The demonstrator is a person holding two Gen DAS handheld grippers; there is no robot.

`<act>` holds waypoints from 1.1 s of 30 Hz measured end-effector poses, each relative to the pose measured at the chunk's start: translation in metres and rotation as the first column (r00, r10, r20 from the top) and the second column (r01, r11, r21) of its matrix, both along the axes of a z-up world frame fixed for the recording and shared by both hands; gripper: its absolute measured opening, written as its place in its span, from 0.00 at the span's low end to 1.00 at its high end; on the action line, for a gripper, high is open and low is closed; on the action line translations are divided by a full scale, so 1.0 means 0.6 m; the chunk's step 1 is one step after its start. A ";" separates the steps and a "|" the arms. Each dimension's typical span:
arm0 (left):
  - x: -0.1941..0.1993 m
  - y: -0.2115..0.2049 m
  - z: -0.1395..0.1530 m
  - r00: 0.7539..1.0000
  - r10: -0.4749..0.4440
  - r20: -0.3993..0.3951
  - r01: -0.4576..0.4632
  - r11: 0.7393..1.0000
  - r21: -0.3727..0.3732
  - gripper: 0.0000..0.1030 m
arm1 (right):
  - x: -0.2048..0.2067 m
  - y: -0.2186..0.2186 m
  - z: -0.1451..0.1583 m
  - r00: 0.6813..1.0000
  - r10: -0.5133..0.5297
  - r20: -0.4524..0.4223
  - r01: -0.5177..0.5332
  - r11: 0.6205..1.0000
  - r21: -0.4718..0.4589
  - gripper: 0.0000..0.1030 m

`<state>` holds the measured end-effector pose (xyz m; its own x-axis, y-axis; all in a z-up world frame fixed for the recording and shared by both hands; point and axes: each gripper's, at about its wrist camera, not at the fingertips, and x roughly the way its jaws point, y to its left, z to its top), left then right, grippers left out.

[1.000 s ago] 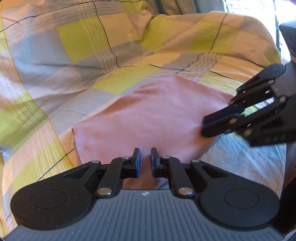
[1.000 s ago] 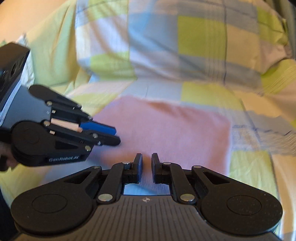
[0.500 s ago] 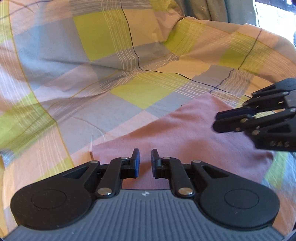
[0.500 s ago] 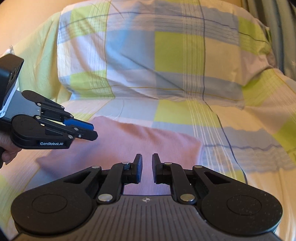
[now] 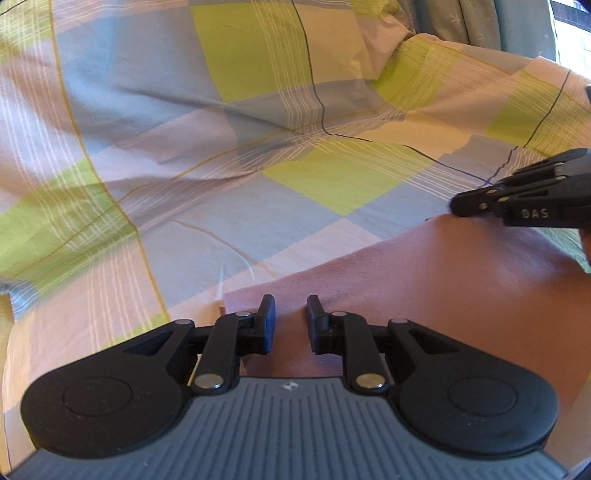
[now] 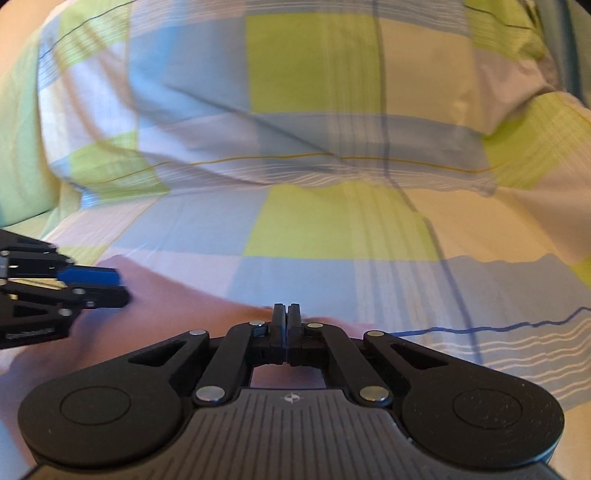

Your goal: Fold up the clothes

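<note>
A flat pink cloth point(image 5: 424, 295) lies on a checked bedsheet point(image 5: 221, 221). My left gripper point(image 5: 290, 317) hovers low over the cloth's near left corner. Its jaws are opening, a gap shows between them, and the pads do not press on the fabric. In the right wrist view the same gripper point(image 6: 123, 288) reaches in from the left over the pink cloth point(image 6: 166, 314). My right gripper point(image 6: 286, 314) has its fingers pressed together at the cloth's far edge, pinching the fabric there. From the left wrist view, the right gripper point(image 5: 456, 203) meets the cloth's far right corner.
A pillow point(image 6: 295, 92) in the same yellow, blue and pink check rises behind the cloth. Rumpled bedding point(image 5: 461, 92) piles up at the back right, with a grey-green curtain point(image 5: 461, 18) beyond. Flat sheet stretches left of the cloth.
My left gripper slid to the cloth's left corner and its jaws widened a little. My right gripper moved to the cloth's far edge and went from slightly apart to shut.
</note>
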<state>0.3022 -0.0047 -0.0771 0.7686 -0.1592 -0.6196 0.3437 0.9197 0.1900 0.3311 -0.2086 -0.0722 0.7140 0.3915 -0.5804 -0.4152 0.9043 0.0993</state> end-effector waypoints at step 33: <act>-0.038 0.014 0.011 1.000 -0.001 -0.022 0.000 1.000 -0.013 0.16 | -0.244 -0.062 0.003 0.990 -0.132 -0.047 0.132 0.991 0.005 0.16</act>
<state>0.2796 0.0038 -0.0708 0.7545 -0.1676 -0.6345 0.3483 0.9217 0.1707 0.1847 -0.2458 -0.0702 0.7323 0.3001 -0.6113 -0.2869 0.9501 0.1228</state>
